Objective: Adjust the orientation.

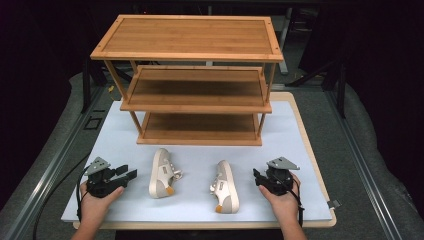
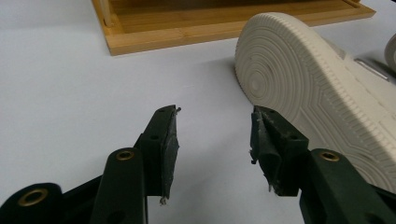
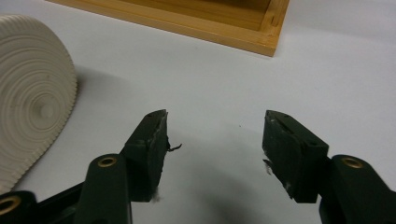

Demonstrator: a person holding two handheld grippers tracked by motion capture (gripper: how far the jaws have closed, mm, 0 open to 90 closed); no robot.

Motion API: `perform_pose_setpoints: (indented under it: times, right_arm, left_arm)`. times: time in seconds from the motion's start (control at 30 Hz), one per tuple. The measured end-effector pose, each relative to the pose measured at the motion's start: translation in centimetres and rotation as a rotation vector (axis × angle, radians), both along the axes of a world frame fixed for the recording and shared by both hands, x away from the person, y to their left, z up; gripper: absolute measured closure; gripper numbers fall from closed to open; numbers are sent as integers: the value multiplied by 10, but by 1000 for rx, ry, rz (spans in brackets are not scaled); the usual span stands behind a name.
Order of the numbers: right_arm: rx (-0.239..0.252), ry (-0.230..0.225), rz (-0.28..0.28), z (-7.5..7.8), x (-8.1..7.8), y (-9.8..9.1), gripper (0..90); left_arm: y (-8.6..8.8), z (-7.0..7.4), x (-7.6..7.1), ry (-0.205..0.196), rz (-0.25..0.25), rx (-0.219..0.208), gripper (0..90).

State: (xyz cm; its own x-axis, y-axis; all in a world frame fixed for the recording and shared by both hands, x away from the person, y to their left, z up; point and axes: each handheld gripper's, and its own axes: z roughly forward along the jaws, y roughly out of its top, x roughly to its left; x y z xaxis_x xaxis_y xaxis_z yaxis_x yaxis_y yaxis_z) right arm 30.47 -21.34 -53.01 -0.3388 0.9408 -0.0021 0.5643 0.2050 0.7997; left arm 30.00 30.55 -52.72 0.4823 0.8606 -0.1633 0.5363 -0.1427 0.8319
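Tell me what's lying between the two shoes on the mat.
Nothing: the high view shows bare white mat between the left shoe and the right shoe.

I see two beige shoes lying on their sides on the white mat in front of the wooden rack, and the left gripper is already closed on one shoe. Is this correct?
Not quite. The left gripper is open, its jaws apart over the bare white mat beside the left shoe; the left gripper view shows it. The two beige shoes do lie on their sides before the wooden rack.
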Motion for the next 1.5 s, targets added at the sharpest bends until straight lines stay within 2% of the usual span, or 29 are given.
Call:
perform_pose_setpoints:
  times: [0.17, 0.27, 0.37, 0.43, 0.6, 0.7, 0.9, 1.13, 1.27, 1.4, 1.5]
  right_arm:
    - [15, -20, 21, 3, -2, -1, 427]
    - [4, -19, 32, 3, -1, 3, 438]
    - [-3, -19, 27, 3, -1, 6, 443]
    - [14, -19, 31, 5, -2, 7, 454]
    - [43, -25, 39, 6, -2, 7, 459]
    - [46, -20, 46, 6, -1, 8, 473]
    - [54, -14, 50, 6, -3, 8, 506]
    - [62, -15, 31, 5, -2, 6, 517]
    - [66, 1, 35, 5, -1, 6, 517]
    - [69, 6, 31, 6, -1, 5, 517]
    - [80, 3, 26, 6, -1, 4, 517]
  left_arm:
    - [-9, 0, -1, 15, -19, 21, 512]
    - [-11, 2, -5, 11, -27, 34, 514]
    - [-12, 4, -9, -2, -30, 36, 513]
    - [-15, 9, -15, -21, -42, 37, 515]
    - [-22, 14, -18, -31, -67, 25, 535]
    - [-27, 21, -22, -53, -90, 21, 549]
    - [-39, 31, -30, -65, -143, 50, 725]
    - [-52, 35, -34, -56, -196, 19, 882]
    - [-60, 32, -33, -43, -216, 51, 895]
    - [-64, 28, -29, -26, -202, 82, 896]
    - [-63, 27, -28, -22, -203, 77, 896]
